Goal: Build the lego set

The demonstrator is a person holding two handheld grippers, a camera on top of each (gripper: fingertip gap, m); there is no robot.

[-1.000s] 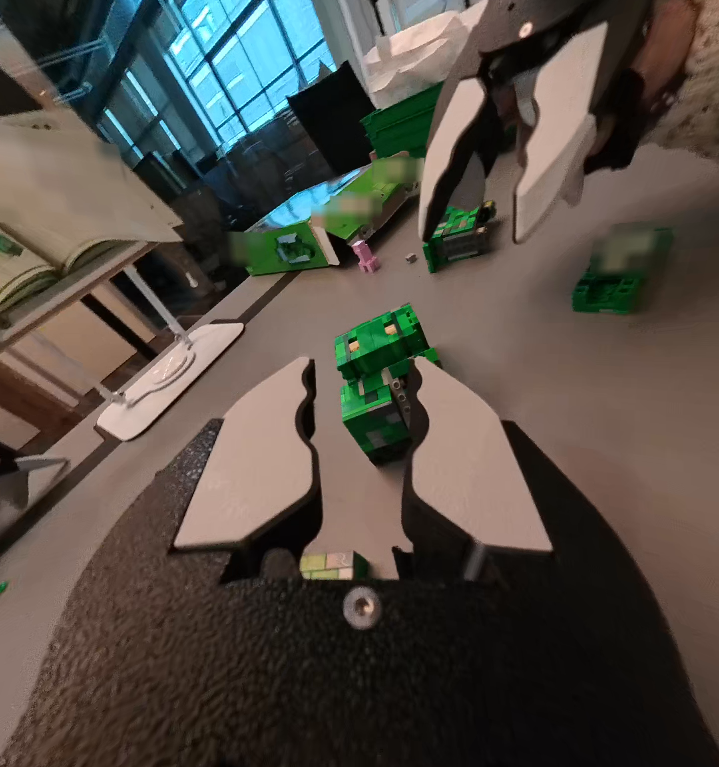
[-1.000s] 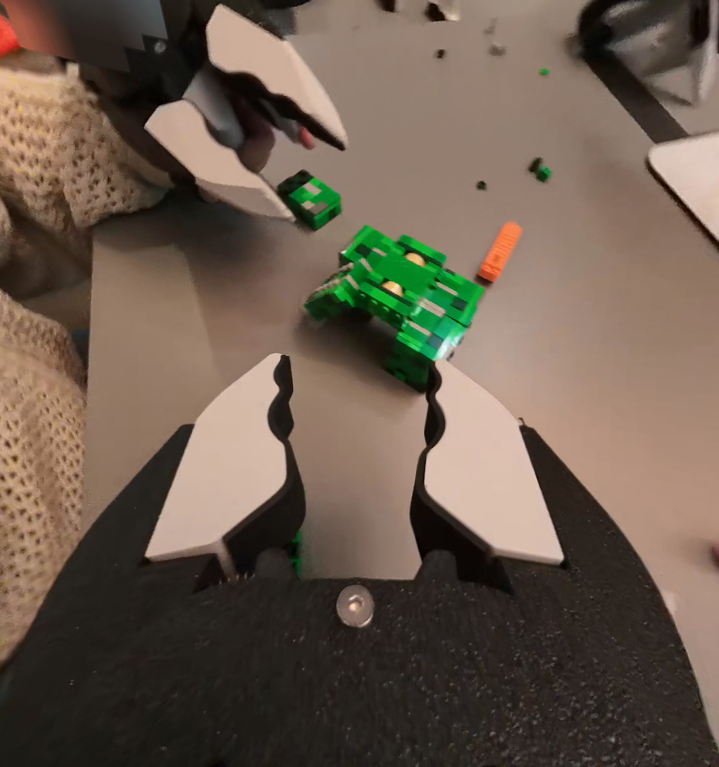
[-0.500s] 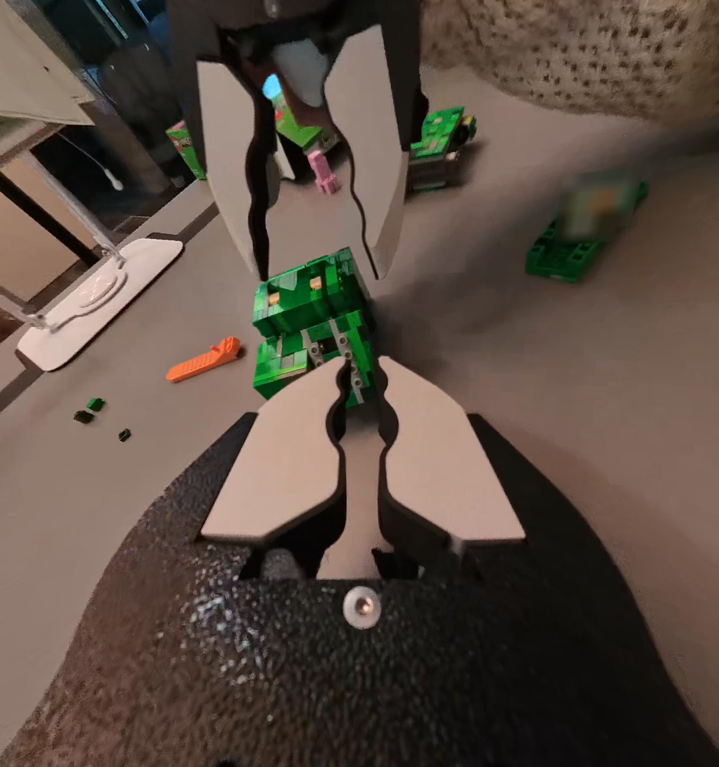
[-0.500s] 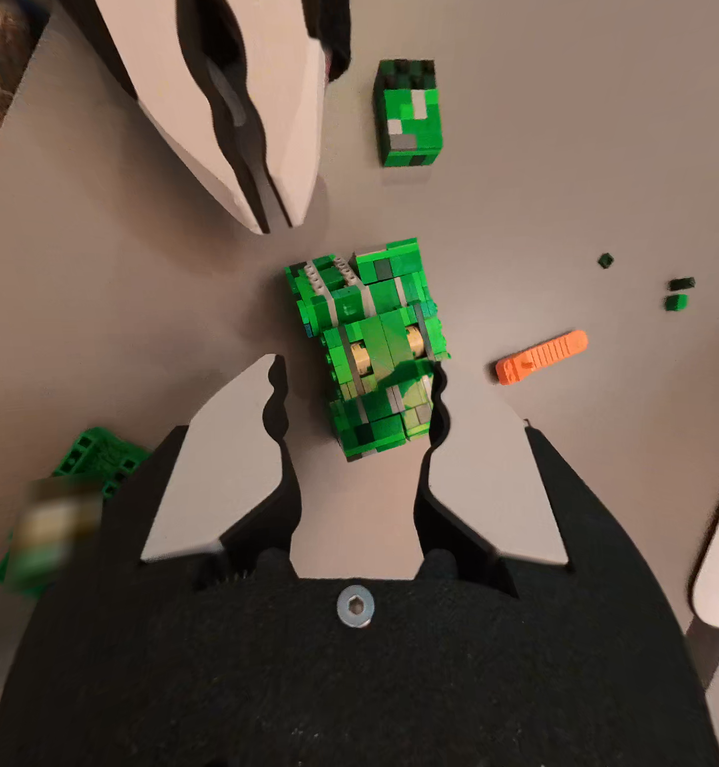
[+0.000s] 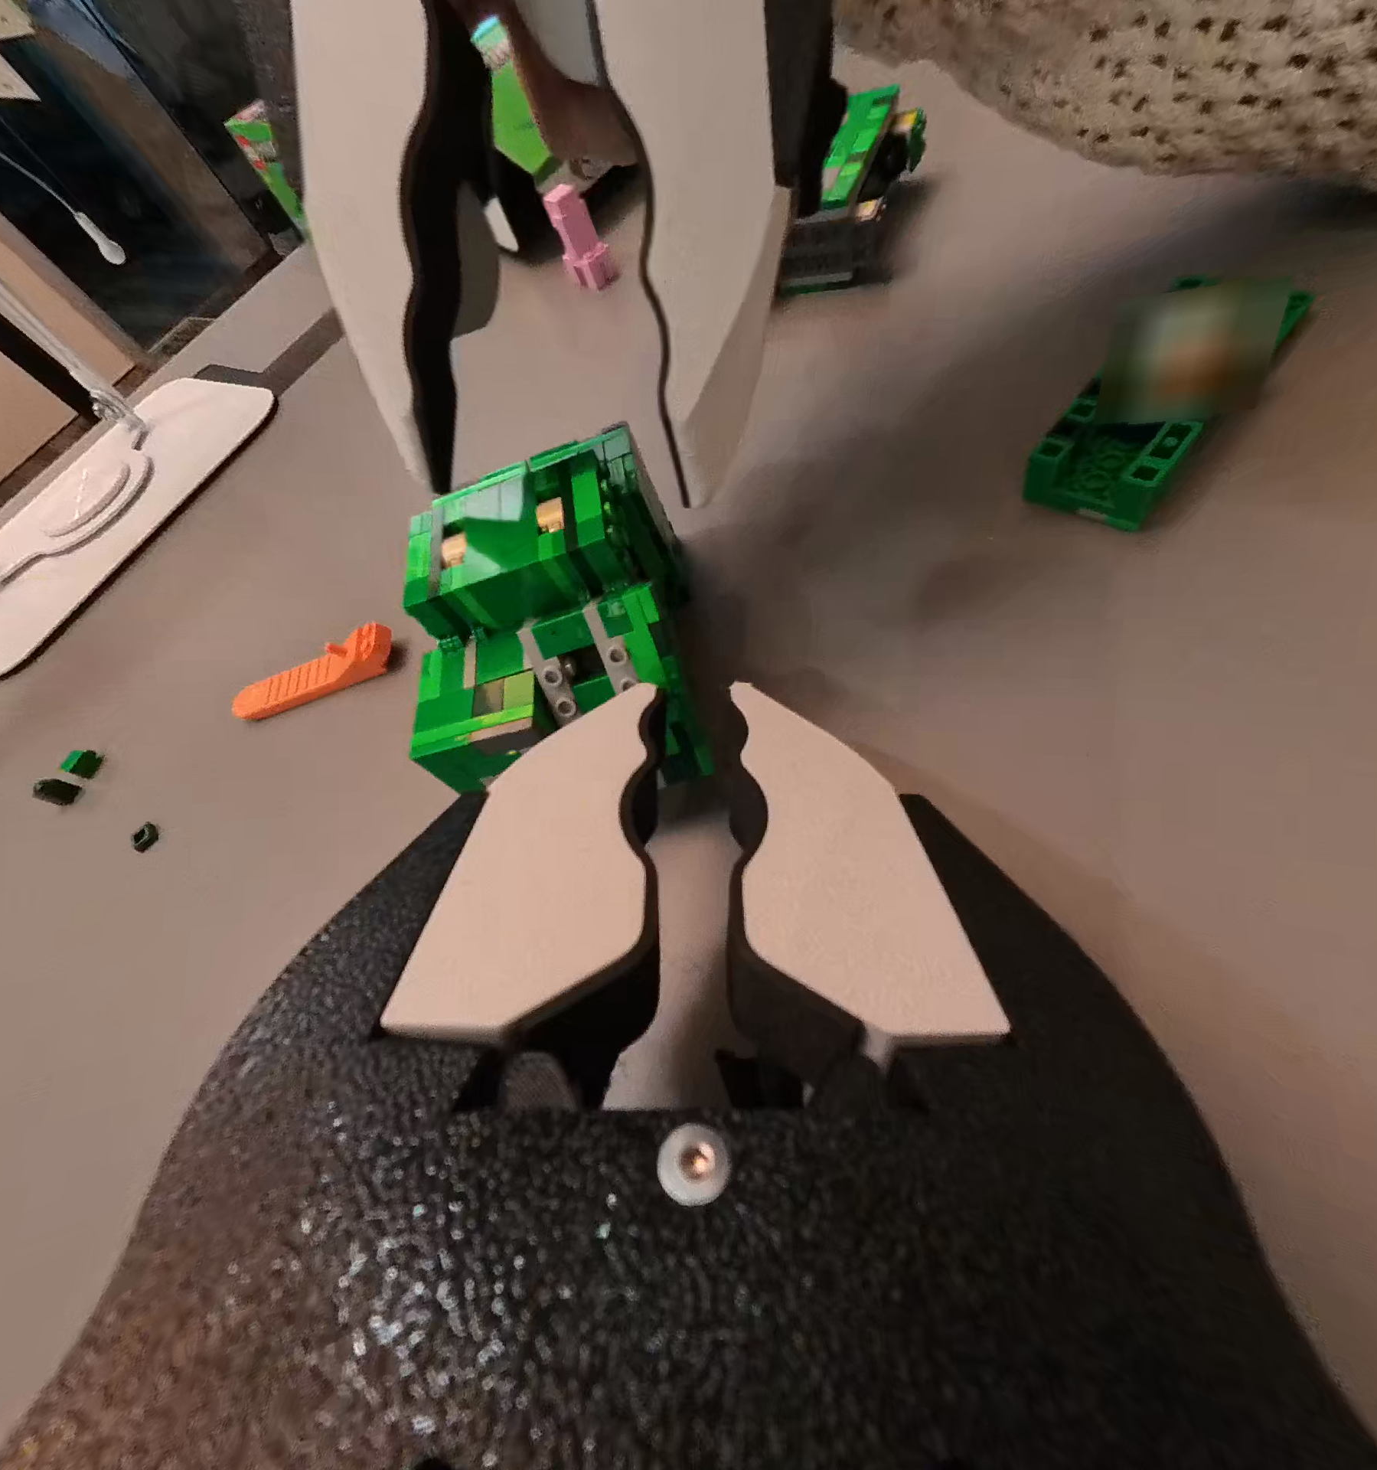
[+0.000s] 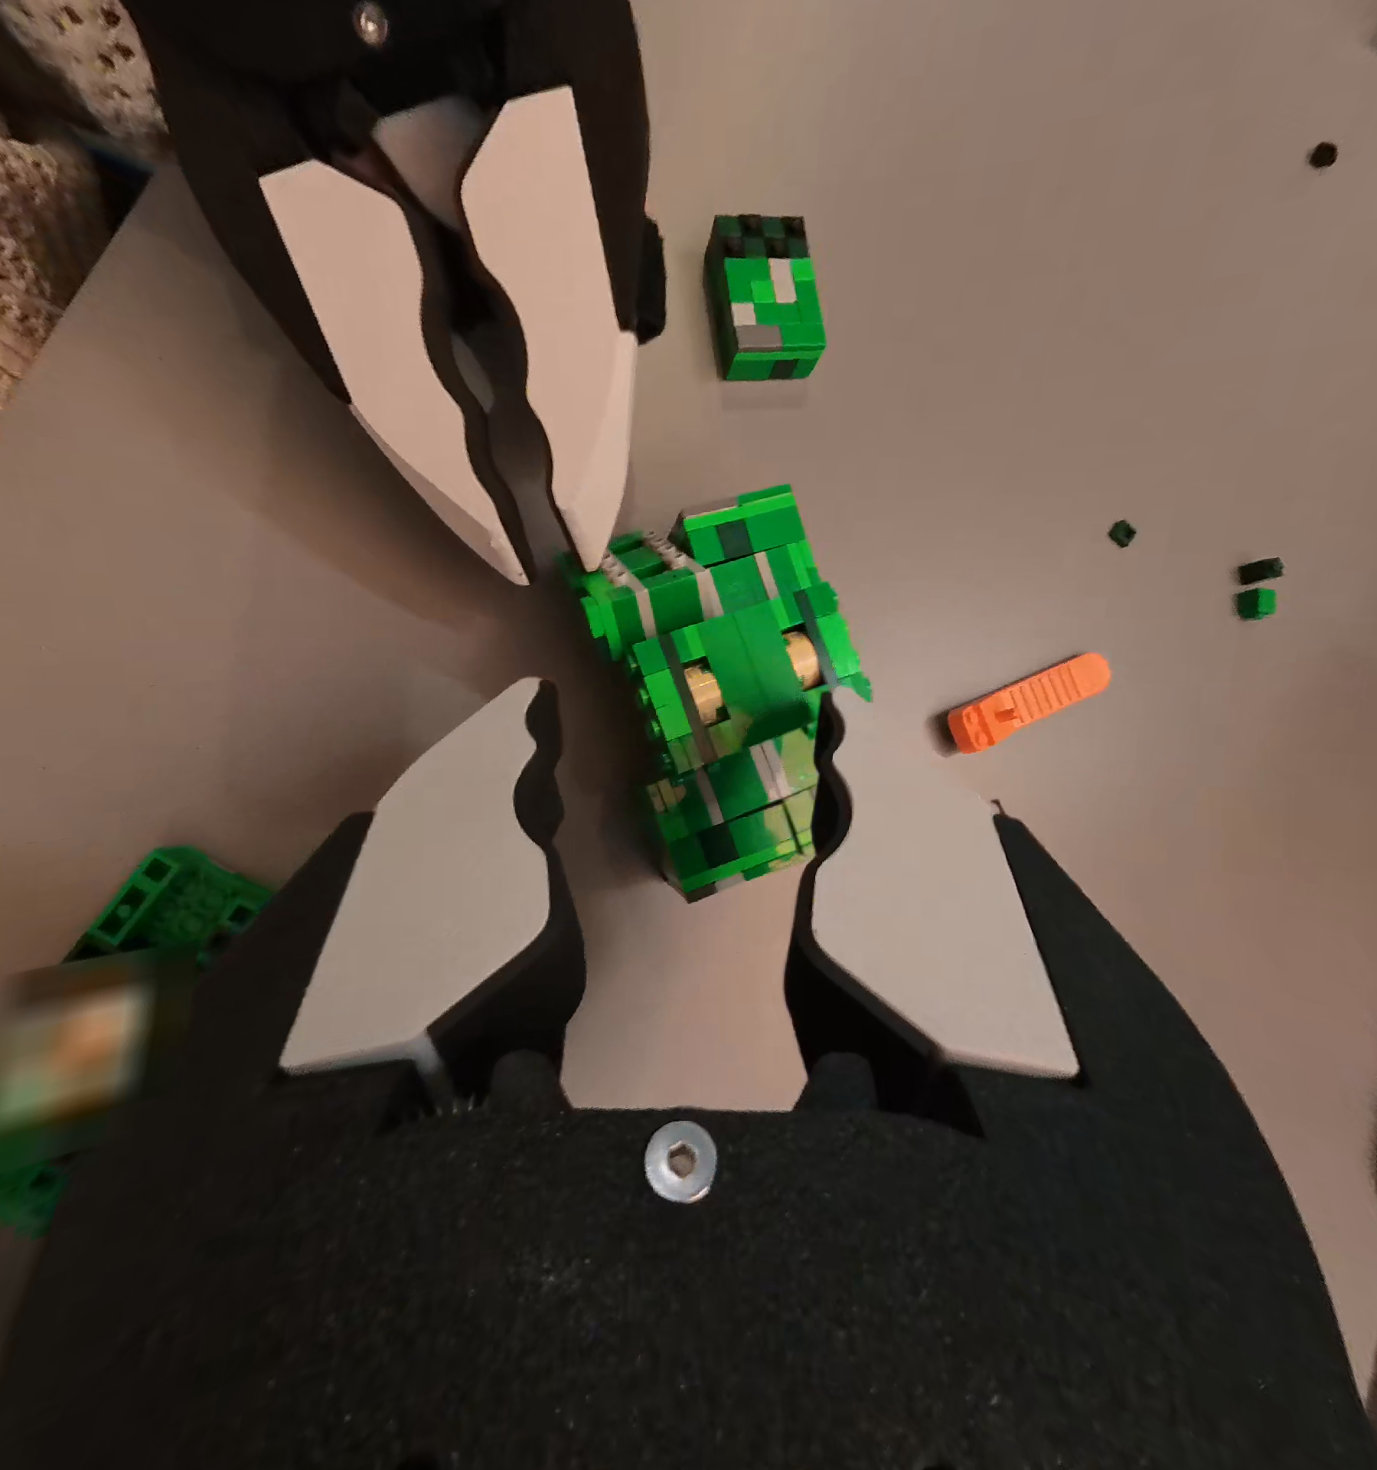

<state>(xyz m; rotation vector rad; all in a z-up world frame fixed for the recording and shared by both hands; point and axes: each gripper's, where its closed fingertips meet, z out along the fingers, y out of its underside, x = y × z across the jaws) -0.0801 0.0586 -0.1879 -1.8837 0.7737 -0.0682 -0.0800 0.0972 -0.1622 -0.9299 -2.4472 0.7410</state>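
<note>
Grippers were both closing in on the green model, which sat on the grey table about mid-scene, tan pegs showing in its top. The right gripper was spread wide with the model sitting between its fingers; its right finger looked like it was touching the side, its left finger stood clear, so no real grip. The left gripper came from the opposite side with just a narrow gap between its fingers and nothing in it. In the right wrist view its tips were right at the model's far left corner, one of them touching or nearly so, honestly couldn't tell.

Other stuff lying around: an orange separator just right of the model, a small green block further off, three tiny dark green bits right of that, and a green frame piece well apart. Pink figure stood far back in the left wrist view, near a white stand base.
</note>
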